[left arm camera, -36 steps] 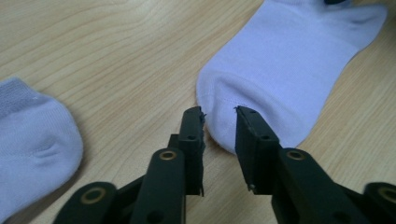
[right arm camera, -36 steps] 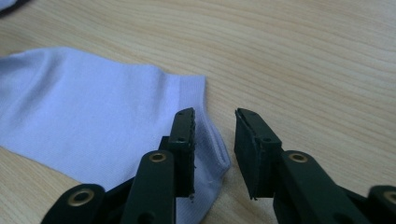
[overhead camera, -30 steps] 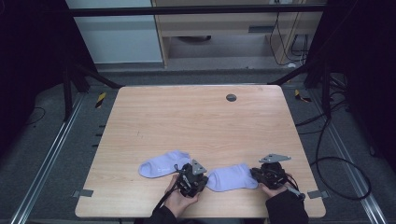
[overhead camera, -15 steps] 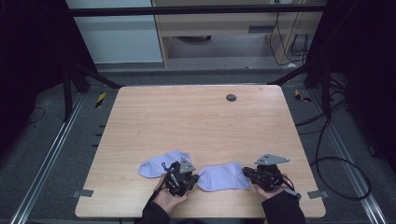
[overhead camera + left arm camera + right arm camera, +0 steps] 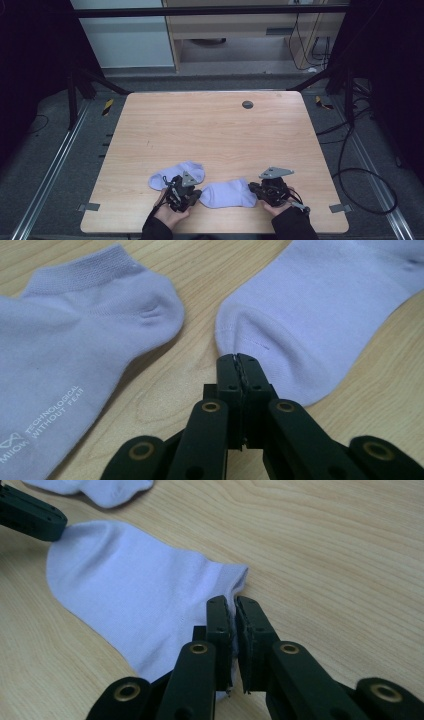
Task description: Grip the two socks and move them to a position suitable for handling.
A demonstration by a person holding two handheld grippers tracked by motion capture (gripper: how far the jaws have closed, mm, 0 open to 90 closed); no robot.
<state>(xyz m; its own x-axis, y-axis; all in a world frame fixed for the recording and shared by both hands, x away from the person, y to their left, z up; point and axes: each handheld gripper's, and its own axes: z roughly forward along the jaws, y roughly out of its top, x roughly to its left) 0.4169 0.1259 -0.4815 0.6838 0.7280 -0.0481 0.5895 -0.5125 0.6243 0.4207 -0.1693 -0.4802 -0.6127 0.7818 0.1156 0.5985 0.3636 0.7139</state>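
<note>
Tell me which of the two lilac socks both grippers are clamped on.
The right-hand sock, lying between the hands: the left gripper pinches its toe, the right gripper its cuff. The other sock, printed with white lettering, lies free beside it.

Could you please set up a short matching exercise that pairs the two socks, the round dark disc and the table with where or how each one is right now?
Things:
1. near sock
2. far sock
3. round dark disc
4. left gripper

States or places:
A. lies flat near the table's far edge
B. held at both ends, toe and cuff
C. shut on a sock's toe
D. lies loose, white lettering on its sole

Pairs: 1-B, 2-D, 3-A, 4-C. The right gripper pinches the near sock's cuff.
</note>
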